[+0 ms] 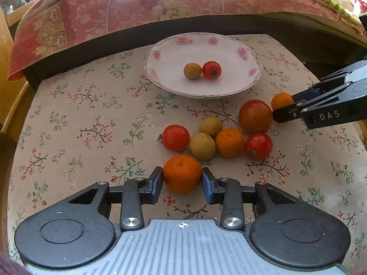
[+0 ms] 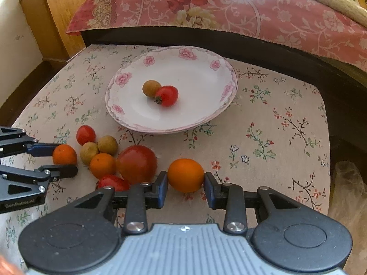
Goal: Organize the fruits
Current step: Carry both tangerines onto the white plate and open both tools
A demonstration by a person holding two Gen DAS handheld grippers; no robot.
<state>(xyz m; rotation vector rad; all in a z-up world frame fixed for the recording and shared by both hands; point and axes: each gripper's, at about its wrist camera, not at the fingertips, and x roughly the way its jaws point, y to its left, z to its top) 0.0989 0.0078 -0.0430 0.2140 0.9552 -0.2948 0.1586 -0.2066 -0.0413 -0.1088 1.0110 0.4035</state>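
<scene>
A white floral plate holds a brown longan and a small red tomato. My left gripper is shut on a tangerine resting on the cloth. My right gripper is shut on another tangerine. Between them lie a big tomato, two small tomatoes, two longans and a third tangerine.
The fruits lie on a floral cushion. Behind it runs a dark bed edge with a red floral blanket. A wooden cabinet stands at the far left.
</scene>
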